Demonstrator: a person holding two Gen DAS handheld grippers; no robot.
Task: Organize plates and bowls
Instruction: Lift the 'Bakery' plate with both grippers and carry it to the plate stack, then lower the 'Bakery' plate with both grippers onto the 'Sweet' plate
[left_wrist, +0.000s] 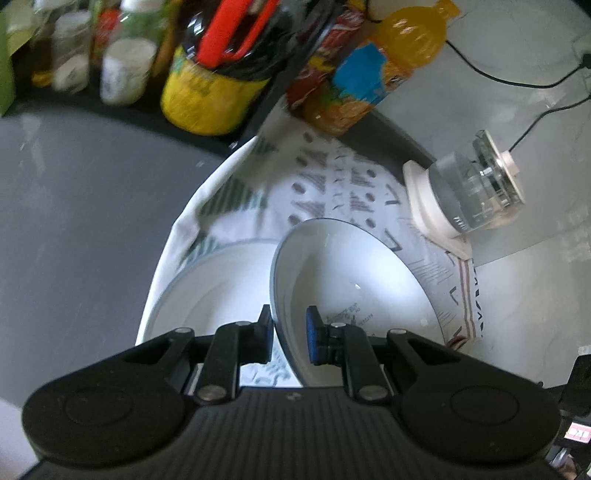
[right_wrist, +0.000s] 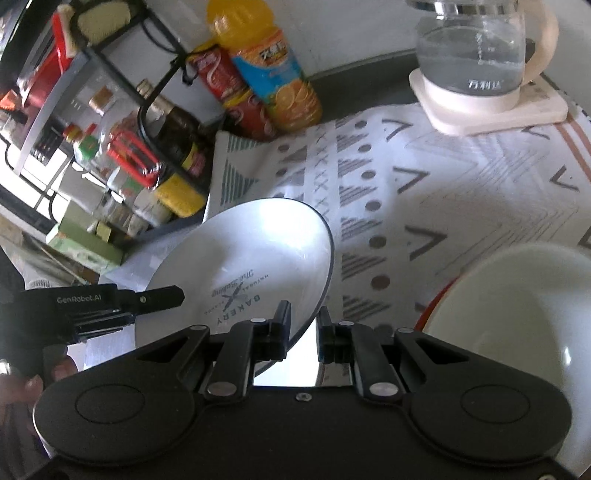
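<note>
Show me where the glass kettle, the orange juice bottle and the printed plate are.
glass kettle (right_wrist: 471, 55), right wrist view, glass body.
orange juice bottle (right_wrist: 275, 81), right wrist view, label.
printed plate (right_wrist: 255, 251), right wrist view, white face.

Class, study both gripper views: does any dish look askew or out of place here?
Yes. The printed white dish is tilted steeply, not lying flat on the patterned cloth; the left gripper and right gripper each pinch its rim. Another plate lies flat beside it. Nothing looks spilled or broken.
</note>
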